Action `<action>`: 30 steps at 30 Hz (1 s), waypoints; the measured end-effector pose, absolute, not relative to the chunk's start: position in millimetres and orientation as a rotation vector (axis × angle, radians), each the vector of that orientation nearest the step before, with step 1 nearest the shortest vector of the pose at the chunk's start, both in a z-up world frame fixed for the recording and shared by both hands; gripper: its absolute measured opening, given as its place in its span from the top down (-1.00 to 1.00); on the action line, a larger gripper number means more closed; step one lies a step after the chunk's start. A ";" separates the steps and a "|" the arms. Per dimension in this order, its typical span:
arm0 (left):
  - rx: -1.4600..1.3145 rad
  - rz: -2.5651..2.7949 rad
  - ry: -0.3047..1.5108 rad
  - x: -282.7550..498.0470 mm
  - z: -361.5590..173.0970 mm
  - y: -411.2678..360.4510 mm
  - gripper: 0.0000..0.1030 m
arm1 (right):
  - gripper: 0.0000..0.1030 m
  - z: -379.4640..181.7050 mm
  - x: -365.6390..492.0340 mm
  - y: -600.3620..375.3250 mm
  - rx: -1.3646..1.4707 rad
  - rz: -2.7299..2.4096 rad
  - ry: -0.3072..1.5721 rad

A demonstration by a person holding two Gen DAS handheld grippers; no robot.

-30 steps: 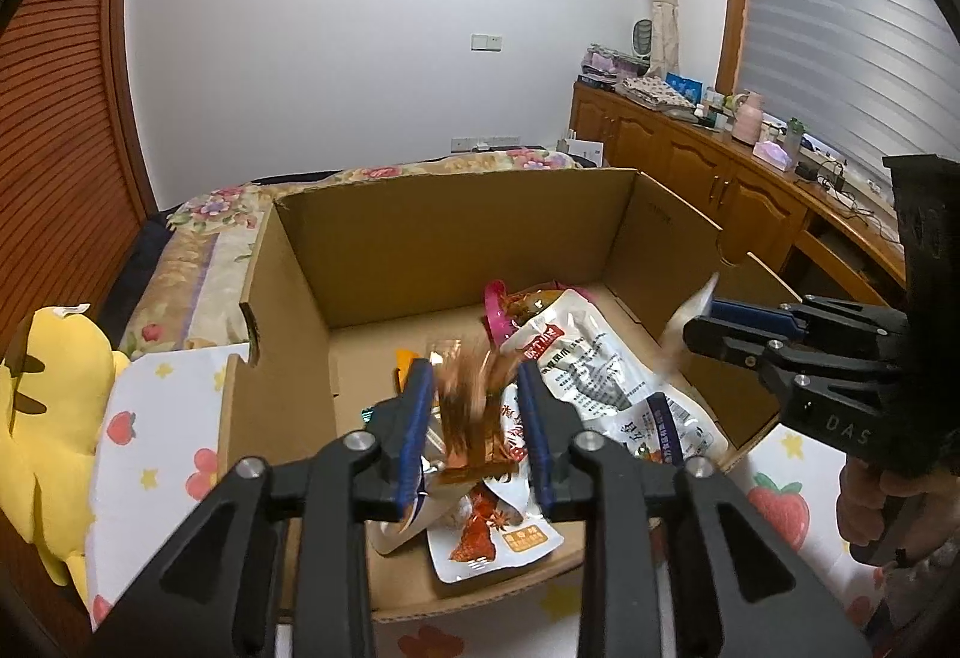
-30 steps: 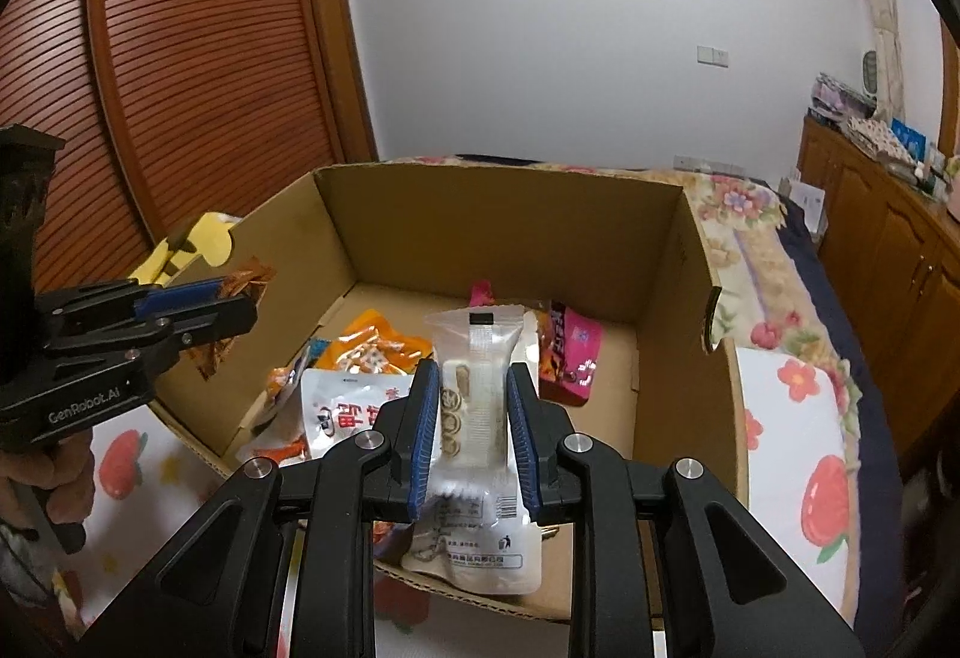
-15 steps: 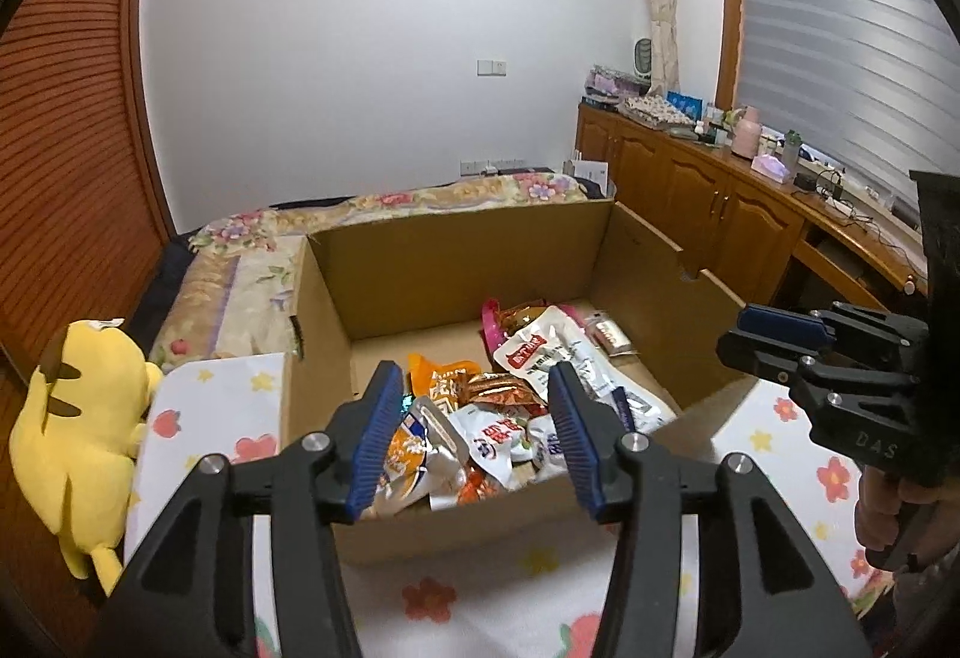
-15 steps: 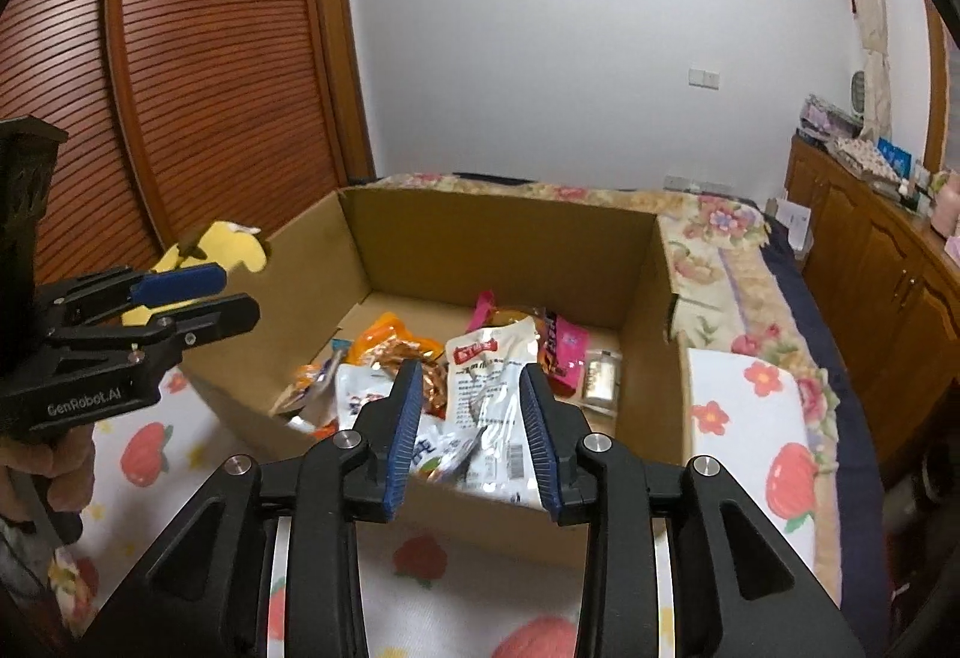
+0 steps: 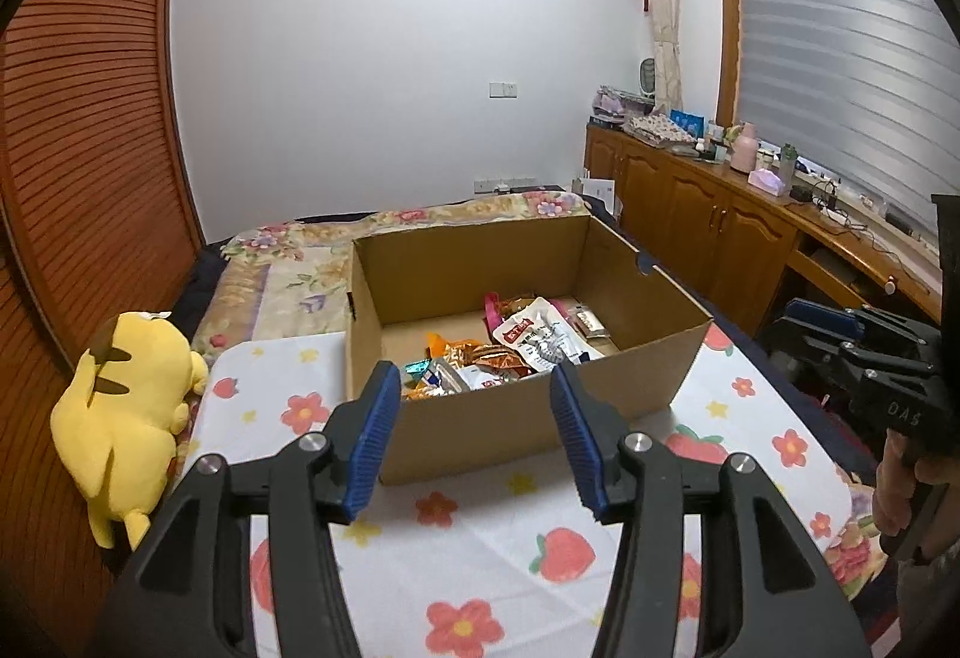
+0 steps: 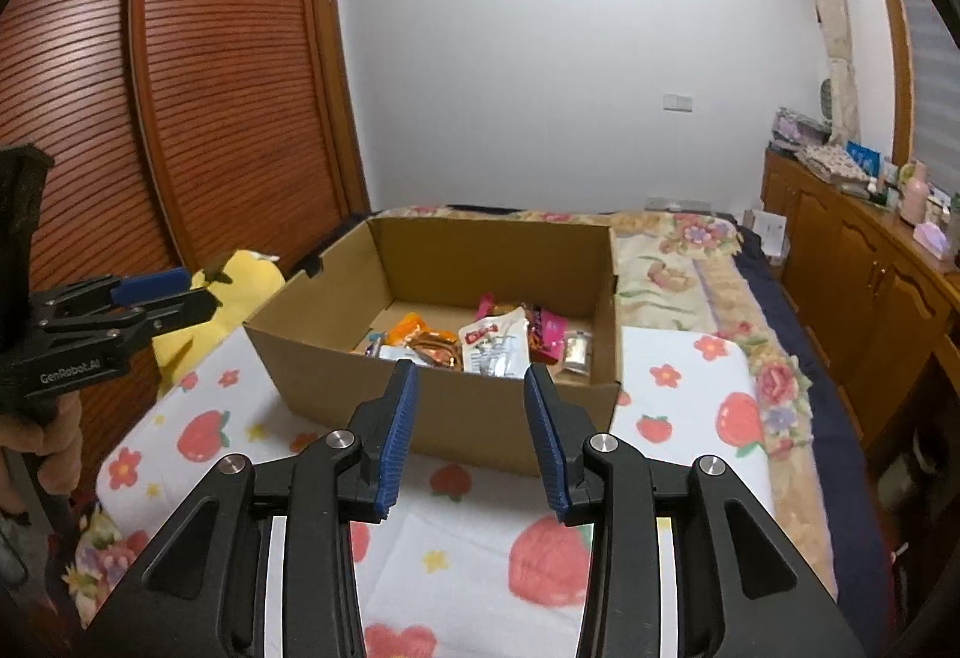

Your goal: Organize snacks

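Note:
An open cardboard box (image 5: 528, 418) stands on a fruit-print cloth; it also shows in the right wrist view (image 6: 444, 406). Several snack packets (image 5: 510, 346) lie inside it, among them a white packet with a red label (image 6: 495, 349) and an orange one (image 6: 408, 328). My left gripper (image 5: 474, 388) is open and empty, held back from the box's near wall. My right gripper (image 6: 471, 385) is open and empty, also back from the near wall. Each gripper appears at the side of the other's view.
A yellow plush toy (image 5: 126, 406) lies left of the box at the cloth's edge. A floral bedspread (image 6: 678, 262) lies behind the box. Wooden cabinets (image 5: 720, 238) with clutter run along the right wall. A slatted wooden door (image 6: 180, 118) is at left.
Both grippers let go of their snack packets into the box, opened, and pulled back and up away from it. The box now looks smaller and farther.

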State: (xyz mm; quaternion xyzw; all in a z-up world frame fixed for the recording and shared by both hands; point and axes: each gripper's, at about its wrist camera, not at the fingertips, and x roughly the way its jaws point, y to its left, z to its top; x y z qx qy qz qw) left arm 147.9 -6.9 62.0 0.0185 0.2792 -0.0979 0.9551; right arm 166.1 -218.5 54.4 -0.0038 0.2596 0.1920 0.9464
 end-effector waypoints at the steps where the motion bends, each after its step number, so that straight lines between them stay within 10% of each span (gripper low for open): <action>1: 0.041 -0.196 0.563 143.8 63.8 -6.4 -0.05 | 0.20 56.5 161.6 -220.1 -0.009 0.389 0.524; 6: 0.066 -0.169 0.503 117.8 69.9 -5.8 -0.55 | -0.10 68.8 137.9 -219.1 -0.032 0.358 0.480; 18: 0.090 -0.136 0.409 77.6 69.2 -15.1 -0.99 | -1.00 72.7 100.2 -211.3 -0.051 0.298 0.408; 30: 0.060 -0.066 0.444 65.6 46.1 -12.1 -1.00 | -1.00 55.6 83.7 -218.1 -0.008 0.227 0.404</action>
